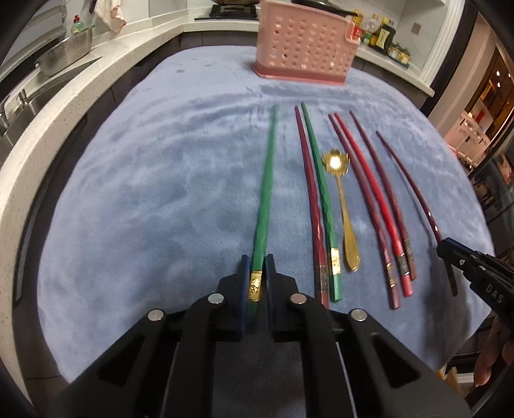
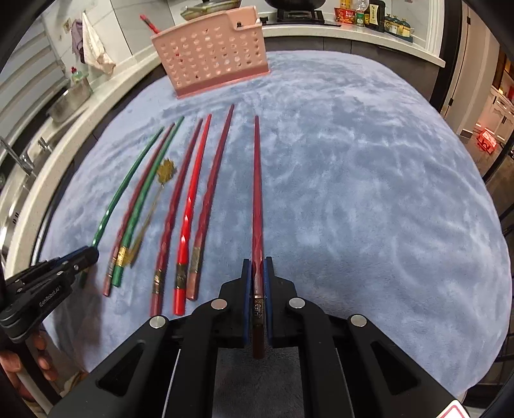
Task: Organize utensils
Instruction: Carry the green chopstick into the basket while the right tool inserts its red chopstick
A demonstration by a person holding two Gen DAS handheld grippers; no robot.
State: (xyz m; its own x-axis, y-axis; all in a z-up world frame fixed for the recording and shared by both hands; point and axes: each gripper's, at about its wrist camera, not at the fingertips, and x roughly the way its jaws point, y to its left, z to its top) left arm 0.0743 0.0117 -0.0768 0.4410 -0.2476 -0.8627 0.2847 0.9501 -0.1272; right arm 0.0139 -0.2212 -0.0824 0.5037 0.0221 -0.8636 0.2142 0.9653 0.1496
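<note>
Gripping a green chopstick (image 1: 264, 205) near its gold band, the left gripper (image 1: 255, 267) clamps tight; the right gripper (image 2: 257, 268) pinches a dark-red chopstick (image 2: 257, 193). Between them lie five chopsticks and a gold flower-shaped spoon (image 1: 342, 205). Only the right view shows a red chopstick (image 2: 148, 22) inside the far pink perforated plastic basket (image 2: 208, 58).

On the bench (image 1: 160, 193) my left tool (image 1: 255, 267) clamps the leftmost chopstick (image 1: 266, 180), my right tool (image 2: 257, 273) the rightmost chopstick (image 2: 257, 193), 5 chopsticks and a spoon (image 1: 342, 205) lying between, the basket (image 1: 305, 48) standing behind.
</note>
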